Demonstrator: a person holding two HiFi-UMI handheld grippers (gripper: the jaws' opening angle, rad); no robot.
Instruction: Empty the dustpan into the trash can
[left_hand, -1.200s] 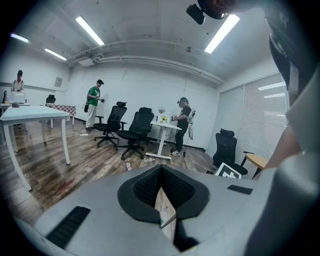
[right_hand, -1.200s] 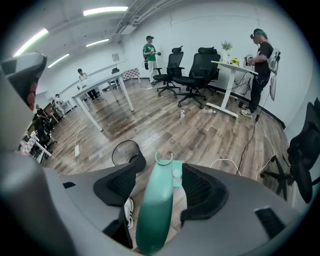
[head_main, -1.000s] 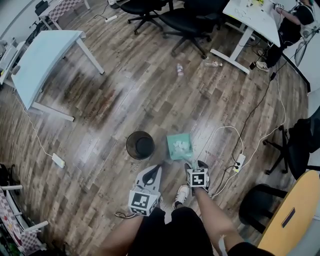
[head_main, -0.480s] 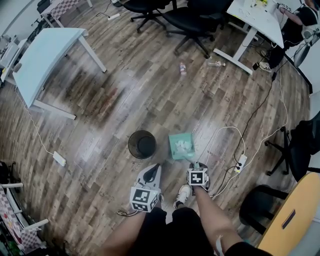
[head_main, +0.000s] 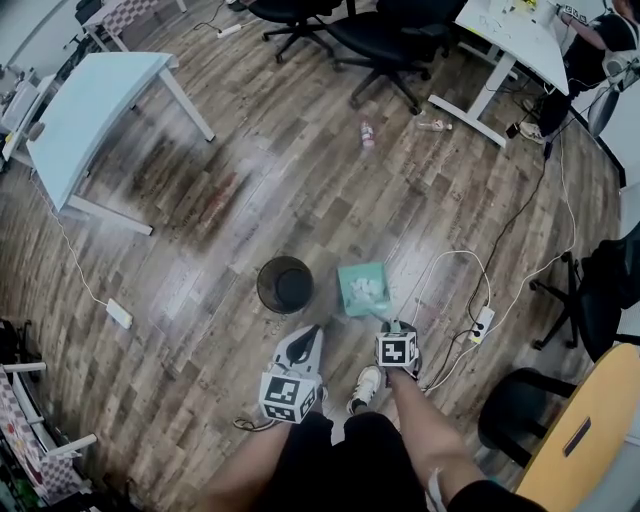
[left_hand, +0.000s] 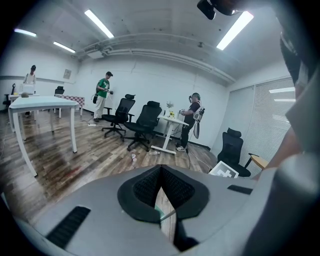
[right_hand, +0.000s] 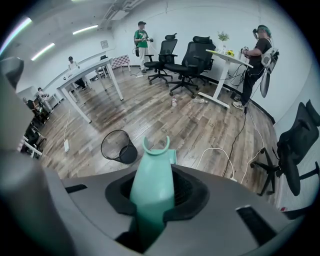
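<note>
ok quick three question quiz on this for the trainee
1. True or false: the dustpan is held over the can.
2. What is between the right gripper's jaws? A) the dustpan's handle B) a brush C) nothing
3. In the head view, which side of the dustpan is the can on?

Key: 1 false, it is beside the can. 2 A; the jaws have just been closing on it. 3 left.

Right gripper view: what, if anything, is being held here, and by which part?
The right gripper, whose jaws have just been closing, grips the teal dustpan by its handle. The left gripper is shut and empty.
</note>
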